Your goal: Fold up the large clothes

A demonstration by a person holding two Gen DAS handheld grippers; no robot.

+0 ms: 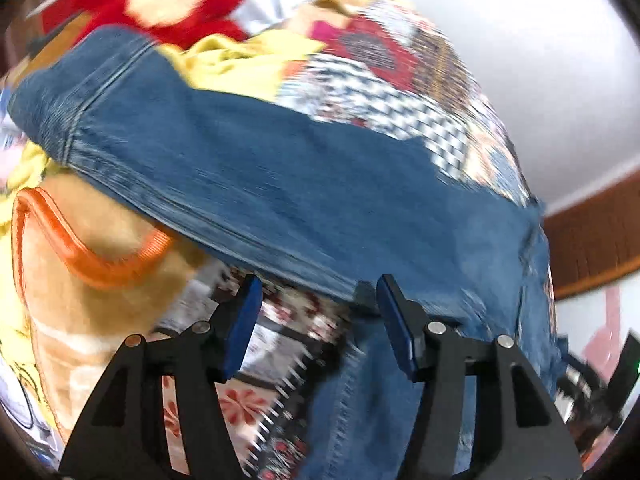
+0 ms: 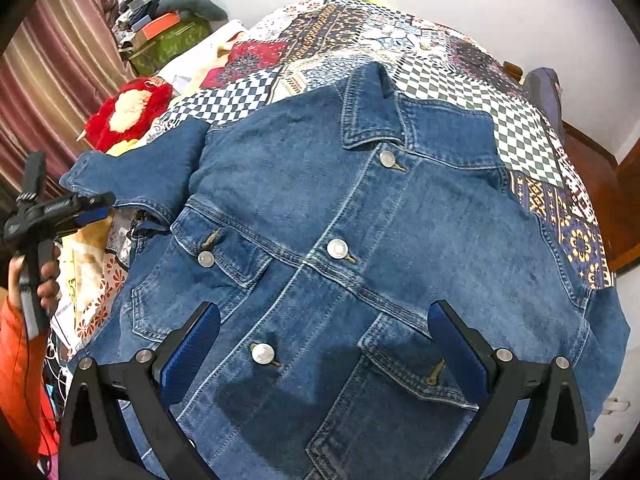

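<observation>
A blue denim jacket [image 2: 360, 240] lies front up and buttoned on a patchwork bedspread [image 2: 520, 132], collar at the far end. My right gripper [image 2: 323, 308] hovers over its lower front, open wide, with nothing between the fingers. One sleeve [image 2: 136, 176] stretches out to the left. In the right wrist view, my left gripper [image 2: 94, 206] sits at that sleeve's cuff, held by a hand [image 2: 44, 280]. The left wrist view is blurred. It shows the sleeve [image 1: 280, 168] crossing the frame just beyond my left gripper [image 1: 319, 284], whose blue pads [image 1: 242, 332] stand apart and grip nothing.
A red plush toy [image 2: 128, 114] and yellow cloth [image 1: 232, 60] lie at the bed's left side. An orange-handled bag [image 1: 100, 264] is near the sleeve. A green box [image 2: 168, 40] with clutter and a striped curtain [image 2: 52, 60] stand far left. A wooden bed frame [image 2: 600, 184] borders the right.
</observation>
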